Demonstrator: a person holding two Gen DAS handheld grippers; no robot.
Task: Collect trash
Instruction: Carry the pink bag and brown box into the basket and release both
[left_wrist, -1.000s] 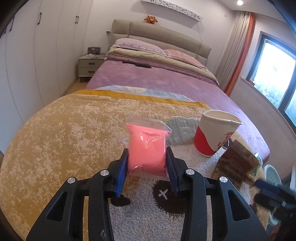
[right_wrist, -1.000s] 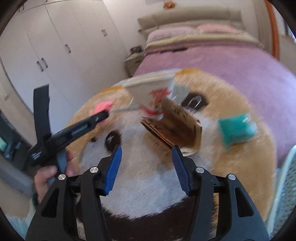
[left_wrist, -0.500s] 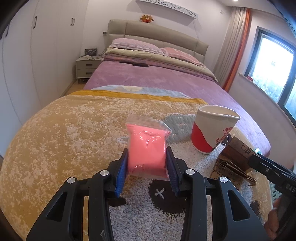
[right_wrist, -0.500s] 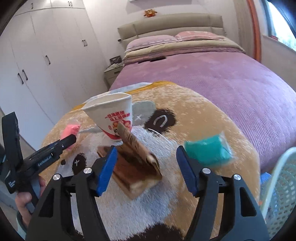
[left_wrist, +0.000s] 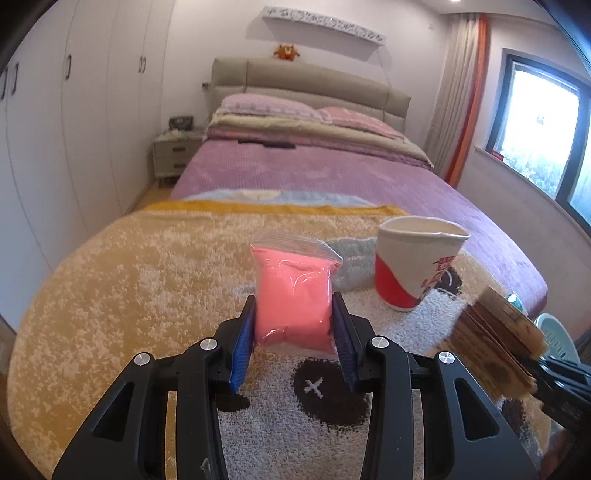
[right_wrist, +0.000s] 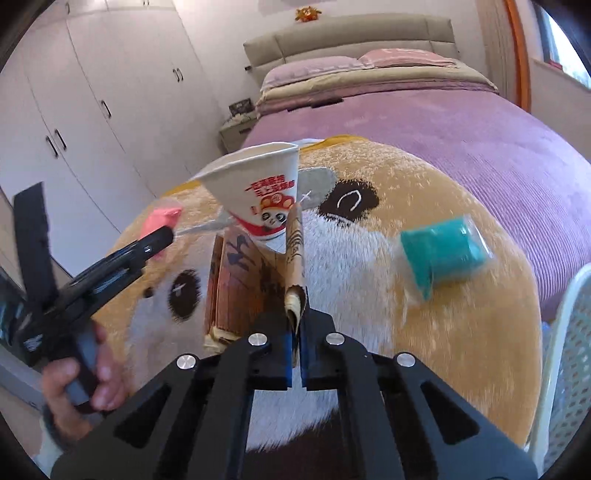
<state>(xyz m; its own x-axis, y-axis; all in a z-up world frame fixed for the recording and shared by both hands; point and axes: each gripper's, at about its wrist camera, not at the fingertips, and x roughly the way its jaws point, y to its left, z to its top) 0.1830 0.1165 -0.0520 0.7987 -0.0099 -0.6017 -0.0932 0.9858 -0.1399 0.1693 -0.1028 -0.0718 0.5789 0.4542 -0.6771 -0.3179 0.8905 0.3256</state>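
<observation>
My left gripper (left_wrist: 293, 332) is shut on a pink plastic packet (left_wrist: 295, 295) and holds it upright above the plush blanket (left_wrist: 147, 280). My right gripper (right_wrist: 295, 332) is shut on the edge of a brown cardboard piece (right_wrist: 251, 288), which stands tilted up from the blanket; it also shows in the left wrist view (left_wrist: 495, 332). A white and red paper cup (left_wrist: 413, 266) stands just behind the cardboard (right_wrist: 266, 195). A teal packet (right_wrist: 443, 251) lies on the blanket to the right. The left gripper with the pink packet (right_wrist: 159, 219) shows at left in the right wrist view.
The blanket lies on the foot of a purple bed (left_wrist: 314, 173). A pale perforated basket (right_wrist: 565, 354) stands at the bed's right edge. White wardrobes (left_wrist: 74, 129) line the left wall, with a nightstand (left_wrist: 173, 155) beyond.
My right gripper moved in over the cardboard and shut on its edge, lifting it upright. My left gripper kept its hold on the pink packet and hardly moved.
</observation>
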